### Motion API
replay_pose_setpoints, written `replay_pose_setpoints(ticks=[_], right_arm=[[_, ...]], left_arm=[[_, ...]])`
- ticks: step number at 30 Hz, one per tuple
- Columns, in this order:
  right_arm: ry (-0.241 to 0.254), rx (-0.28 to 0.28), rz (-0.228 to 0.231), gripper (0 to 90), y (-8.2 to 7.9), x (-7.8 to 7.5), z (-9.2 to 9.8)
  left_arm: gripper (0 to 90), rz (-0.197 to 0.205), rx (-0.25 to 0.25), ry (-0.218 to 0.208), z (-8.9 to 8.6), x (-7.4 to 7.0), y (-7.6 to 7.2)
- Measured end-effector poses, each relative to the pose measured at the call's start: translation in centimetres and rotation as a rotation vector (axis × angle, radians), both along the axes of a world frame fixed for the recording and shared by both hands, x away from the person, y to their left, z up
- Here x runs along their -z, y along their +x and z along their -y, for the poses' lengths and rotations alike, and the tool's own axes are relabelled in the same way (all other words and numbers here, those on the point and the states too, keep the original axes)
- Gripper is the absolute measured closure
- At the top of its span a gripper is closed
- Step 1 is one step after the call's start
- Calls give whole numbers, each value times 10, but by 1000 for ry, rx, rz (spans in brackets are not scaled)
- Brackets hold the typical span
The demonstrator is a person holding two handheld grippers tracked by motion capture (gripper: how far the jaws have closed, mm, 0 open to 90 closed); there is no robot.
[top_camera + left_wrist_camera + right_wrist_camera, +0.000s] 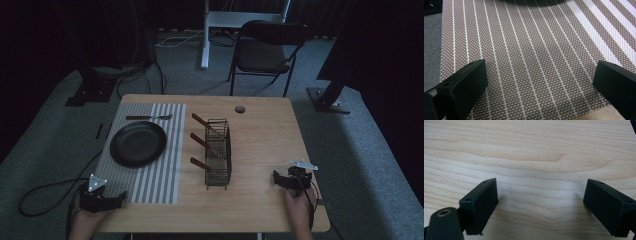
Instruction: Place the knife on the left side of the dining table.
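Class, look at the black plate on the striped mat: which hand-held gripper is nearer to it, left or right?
Left. The left hand-held gripper sits just below the plate at the mat's near edge; the right hand-held gripper is beyond the wire rack.

One black plate [138,143], one fork [148,117], one striped placemat [160,170], one wire rack [218,152] holding three wooden-handled utensils [200,141], and one folding chair [268,49].

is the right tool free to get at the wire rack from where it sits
Probably yes. The right tool rests open on bare wood near the table's front right corner, and nothing lies between it and the wire rack. The rack's near right side faces it; the wooden-handled utensils stick out the far side.
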State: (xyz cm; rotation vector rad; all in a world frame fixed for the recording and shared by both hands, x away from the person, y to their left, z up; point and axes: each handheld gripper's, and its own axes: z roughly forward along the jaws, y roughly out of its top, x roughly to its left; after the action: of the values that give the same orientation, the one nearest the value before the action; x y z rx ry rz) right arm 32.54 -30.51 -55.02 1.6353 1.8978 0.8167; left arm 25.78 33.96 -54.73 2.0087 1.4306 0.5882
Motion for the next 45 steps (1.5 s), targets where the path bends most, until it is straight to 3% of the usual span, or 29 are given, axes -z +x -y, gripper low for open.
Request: replay_pose_setpoints(ticks=[25,37,45], right_arm=[[0,9,1,118,0,0,1],[1,9,1,118,0,0,1],[1,10,1,118,0,0,1]], left_arm=[[5,-16,44,5,-4,-1,1],[31,-26,22,13,-5,-4,-4],[31,-33,42,12,2,-9,-6]])
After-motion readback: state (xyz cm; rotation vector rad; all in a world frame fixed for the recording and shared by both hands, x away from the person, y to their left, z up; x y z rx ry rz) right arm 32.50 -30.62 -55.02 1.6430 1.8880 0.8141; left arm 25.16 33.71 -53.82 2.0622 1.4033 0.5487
